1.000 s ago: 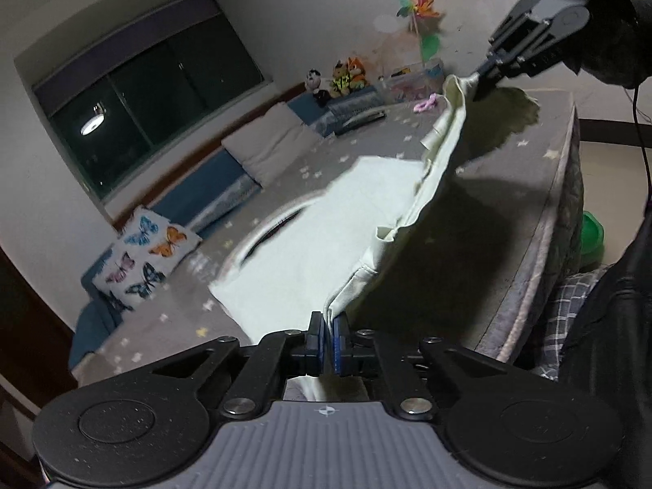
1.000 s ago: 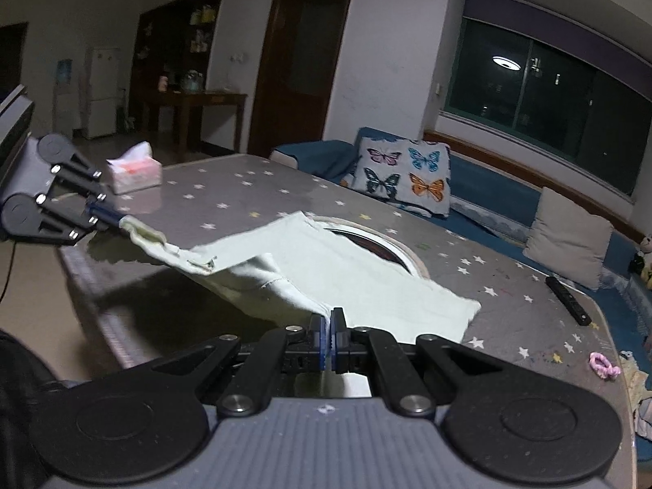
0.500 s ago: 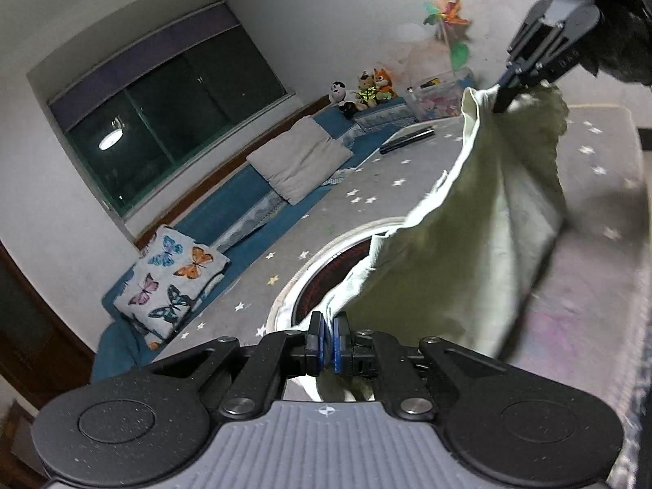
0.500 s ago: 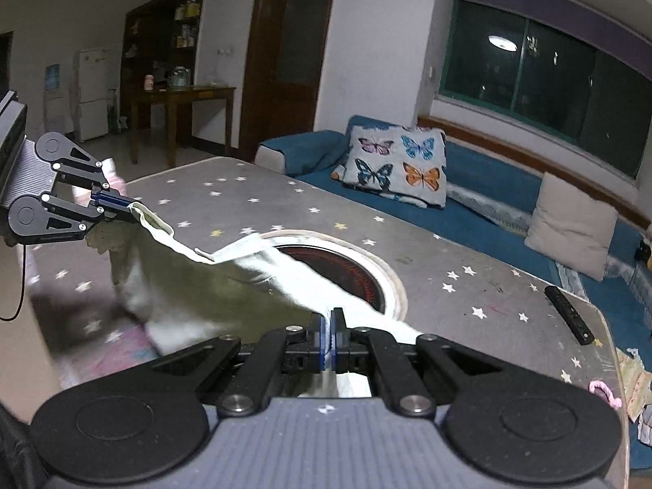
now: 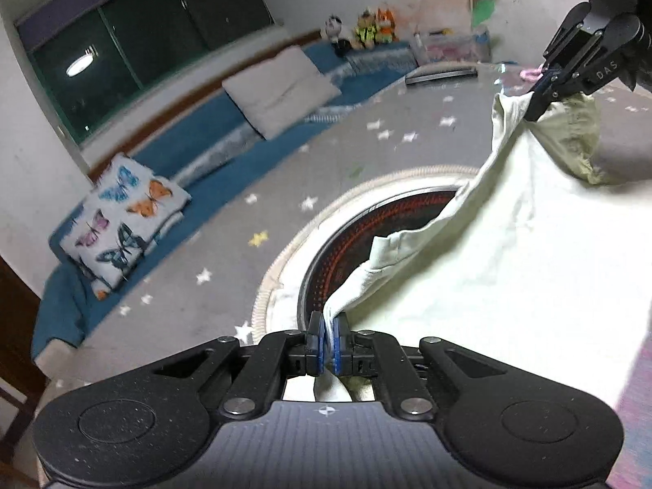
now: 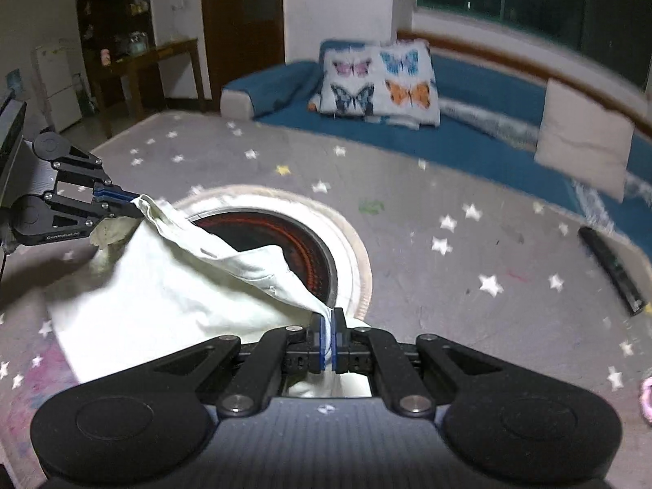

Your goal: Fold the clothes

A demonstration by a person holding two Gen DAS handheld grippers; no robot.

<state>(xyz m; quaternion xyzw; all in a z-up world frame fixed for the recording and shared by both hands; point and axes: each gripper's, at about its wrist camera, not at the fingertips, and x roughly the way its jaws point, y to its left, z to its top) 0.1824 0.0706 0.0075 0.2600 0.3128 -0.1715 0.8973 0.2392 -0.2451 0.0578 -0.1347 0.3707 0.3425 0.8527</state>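
A pale cream garment (image 5: 501, 252) hangs stretched between my two grippers above a grey star-patterned table (image 5: 212, 252). My left gripper (image 5: 329, 340) is shut on one corner of its edge. My right gripper (image 6: 328, 336) is shut on the other corner. In the left wrist view the right gripper (image 5: 538, 106) shows at upper right, pinching the cloth. In the right wrist view the left gripper (image 6: 130, 205) shows at left, pinching the cloth (image 6: 171, 297). The garment's lower part drapes onto the table and covers part of a round dark inset (image 6: 297, 240).
A black remote (image 6: 611, 269) lies on the table's right side, a pink hair tie (image 6: 646, 403) near its edge. A blue bench with a butterfly pillow (image 6: 379, 77) and a beige cushion (image 6: 582, 138) runs behind. Stuffed toys (image 5: 366, 28) sit at the far corner.
Both grippers have carried the garment's held edge forward over the table towards the round inset. The cloth went from lying flat, to lifted, to draping down behind the held edge.
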